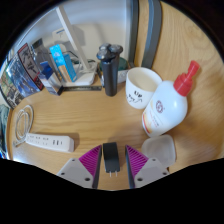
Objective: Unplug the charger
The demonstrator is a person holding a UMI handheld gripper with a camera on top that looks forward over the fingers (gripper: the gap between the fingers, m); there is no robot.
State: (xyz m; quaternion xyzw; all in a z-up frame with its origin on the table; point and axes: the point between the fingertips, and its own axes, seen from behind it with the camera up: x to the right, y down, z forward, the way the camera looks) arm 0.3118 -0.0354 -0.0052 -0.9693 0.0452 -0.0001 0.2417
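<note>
A small black charger (110, 155) stands between my fingers with its two metal prongs bare and pointing back toward the camera. It is out of any socket. My gripper (111, 160) is shut on it, with the purple pads (89, 160) at either side. The white power strip (50, 141) lies on the wooden table (90, 115), to the left of my fingers and apart from the charger. A thin cable (20, 125) curls beyond the strip's far end.
A white bottle with a red pump (168, 105) lies tilted ahead to the right, with a clear lid (160, 148) near it. A white cup (140, 88) and a black shaver (110, 68) stand ahead. Blue boxes (60, 62) sit at the back left.
</note>
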